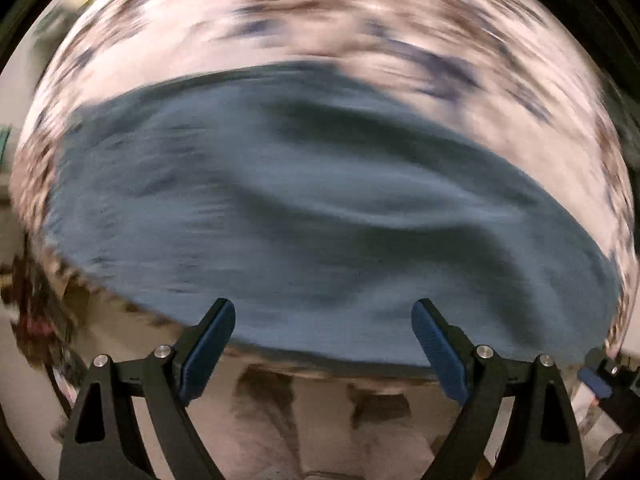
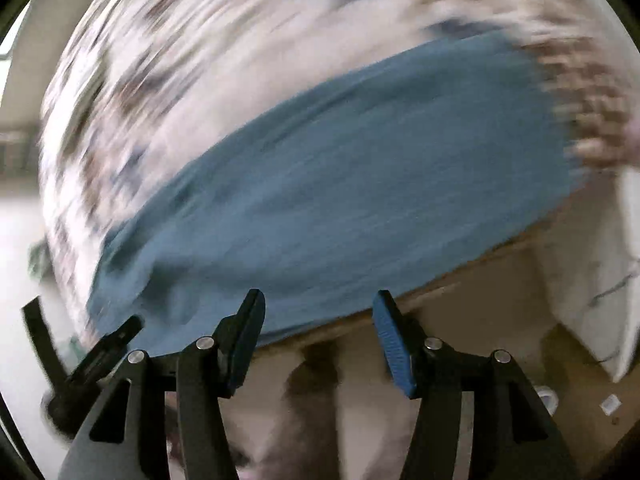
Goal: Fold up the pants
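Observation:
Blue pants [image 1: 320, 200] lie spread on a table with a white, brown-patterned cloth [image 1: 320, 8]; both views are motion-blurred. My left gripper [image 1: 323, 320] is open and empty, its blue pads over the pants' near edge. In the right wrist view the pants [image 2: 340, 184] run diagonally from lower left to upper right. My right gripper [image 2: 318, 312] is open and empty at the pants' near edge. The right gripper's tip shows at the left wrist view's lower right [image 1: 600, 380]; the left gripper shows at the right wrist view's lower left [image 2: 104, 352].
The patterned cloth [image 2: 180, 60] hangs over the table's near edge [image 1: 320, 412]. A white cabinet or box [image 2: 592, 280] stands at the right, with floor below it [image 2: 520, 320]. Pale floor shows at the far left [image 2: 16, 260].

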Tool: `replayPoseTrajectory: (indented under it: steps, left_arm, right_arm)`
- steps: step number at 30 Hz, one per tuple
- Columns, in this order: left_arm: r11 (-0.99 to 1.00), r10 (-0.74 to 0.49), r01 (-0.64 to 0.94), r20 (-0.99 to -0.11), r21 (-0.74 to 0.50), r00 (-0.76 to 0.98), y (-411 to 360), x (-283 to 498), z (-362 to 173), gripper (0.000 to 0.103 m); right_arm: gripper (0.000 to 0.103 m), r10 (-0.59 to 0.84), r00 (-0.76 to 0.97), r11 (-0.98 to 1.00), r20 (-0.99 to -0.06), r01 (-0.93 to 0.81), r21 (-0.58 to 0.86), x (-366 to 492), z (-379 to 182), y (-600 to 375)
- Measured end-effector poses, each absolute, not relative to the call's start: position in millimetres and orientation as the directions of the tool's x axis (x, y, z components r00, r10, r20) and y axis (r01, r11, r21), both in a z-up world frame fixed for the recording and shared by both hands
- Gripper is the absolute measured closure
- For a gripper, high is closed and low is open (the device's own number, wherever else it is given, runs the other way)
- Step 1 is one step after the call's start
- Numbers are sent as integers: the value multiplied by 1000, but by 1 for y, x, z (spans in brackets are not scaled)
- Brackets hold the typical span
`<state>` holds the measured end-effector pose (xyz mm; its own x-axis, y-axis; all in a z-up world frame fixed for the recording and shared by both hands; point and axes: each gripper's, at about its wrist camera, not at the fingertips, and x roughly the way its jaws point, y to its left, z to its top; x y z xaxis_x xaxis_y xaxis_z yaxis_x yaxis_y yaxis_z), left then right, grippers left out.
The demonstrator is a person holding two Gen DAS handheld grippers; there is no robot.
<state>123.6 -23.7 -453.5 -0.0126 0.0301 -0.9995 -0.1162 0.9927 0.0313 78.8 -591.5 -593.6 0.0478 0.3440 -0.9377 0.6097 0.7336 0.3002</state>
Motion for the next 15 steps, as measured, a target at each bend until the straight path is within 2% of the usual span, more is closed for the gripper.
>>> replayPoseTrajectory:
  steps: [4,6,8,11,12,13,14,15]
  left_arm:
    - [957,101,-271,-994,107,-32,117,112,-456,13]
    - [936,95,-335,-994,105,-44,174,108,-463,13]
    - [915,17,-402,-998,38,-55,223,107,-476,13]
    - [873,-137,-480,-988,-89,-67,266,109,-500,13]
    - [855,-175,-504,-982,-120,-63,275,112,-509,14]
    - [829,-226,-532,-974,-175,-31,285,114,-518,23]
    - [812,-228,-553,-974,-185,-9,293,114,-522,44]
    - [800,-226,-569,-974,-191,10,298,113,-523,56]
  right_arm:
    - [44,514,5,675,-858,615,408,101,-624,-485]
    - [44,574,-14,623,-819,657,426,101,-649,-436]
    - [44,562,-35,607,-826,696,384,99,-668,-410]
    - [46,569,38,478,-821,798,368,85,-690,-397]
    - [66,559,54,452,-827,816,359,82,-695,-396]
    - [87,535,90,409,-840,843,351,76,-699,-398]
    - [98,521,106,389,-847,854,346,74,-701,-400]
    - [98,510,109,379,-853,862,337,72,-702,-399]
